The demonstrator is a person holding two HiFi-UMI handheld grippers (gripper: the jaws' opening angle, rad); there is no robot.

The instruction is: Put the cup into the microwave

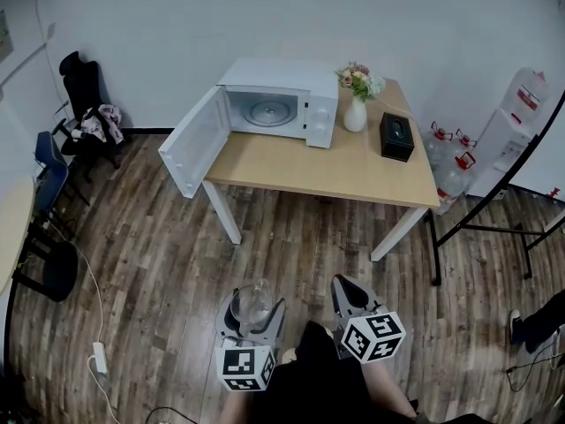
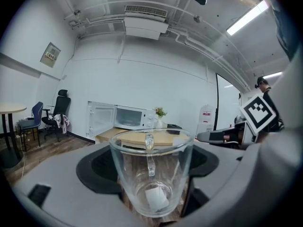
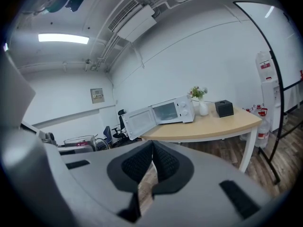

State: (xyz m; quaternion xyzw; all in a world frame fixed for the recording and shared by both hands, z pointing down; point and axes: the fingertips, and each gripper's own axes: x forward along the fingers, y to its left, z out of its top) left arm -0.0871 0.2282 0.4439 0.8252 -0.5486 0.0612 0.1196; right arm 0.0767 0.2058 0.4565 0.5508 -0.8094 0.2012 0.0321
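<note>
In left gripper, faint glass cup

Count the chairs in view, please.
2. A black office chair with clothes on it stands by the back wall, left of the microwave. A blue chair sits nearer, at the head view's left edge. Others may be hidden.

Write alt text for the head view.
Seen from above, the left gripper holds a clear glass cup over the wooden floor, beside the shut, empty right gripper. Ahead, a white microwave stands with its door open on a wooden table, with a flower vase and a black box.
</note>
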